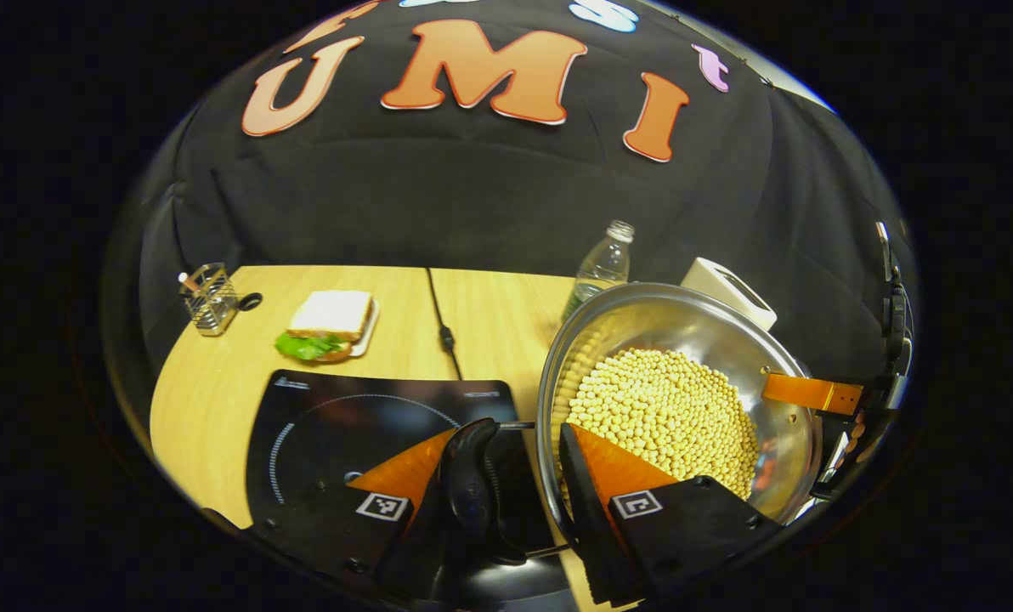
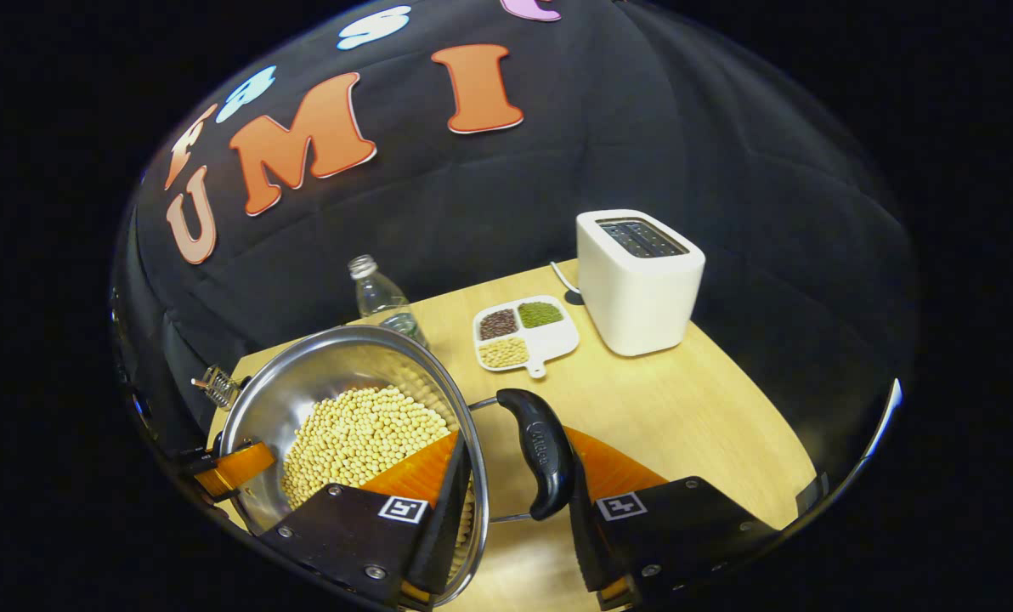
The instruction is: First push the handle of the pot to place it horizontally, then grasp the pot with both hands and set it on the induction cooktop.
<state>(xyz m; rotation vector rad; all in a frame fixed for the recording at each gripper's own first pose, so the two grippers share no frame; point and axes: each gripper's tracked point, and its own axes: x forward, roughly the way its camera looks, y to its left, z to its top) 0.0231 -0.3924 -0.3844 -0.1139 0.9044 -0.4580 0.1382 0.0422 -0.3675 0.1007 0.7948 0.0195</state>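
Steel pot [image 1: 778, 357] full of pale yellow beans [image 1: 668, 408] sits beside the black induction cooktop [image 1: 319, 425] on the wooden counter [image 1: 217, 374]. Left tongs [image 1: 506, 459] pinch the pot's black left handle [image 1: 472, 484] against the rim, one finger outside, one inside the pot. Right tongs [image 2: 515, 467] likewise pinch the black right handle [image 2: 536, 450] and rim. White toaster [image 2: 638, 280] and clear plastic bottle [image 2: 379, 297] stand behind.

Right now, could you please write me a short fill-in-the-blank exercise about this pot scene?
1. The pot is filled with pale round ____.
2. The left gripper straddles the pot's black ____ and rim.
3. The sandwich lies behind the black induction ____.
4. Beside the white toaster sits a divided ____ of grains.

Missing words: beans; handle; cooktop; tray
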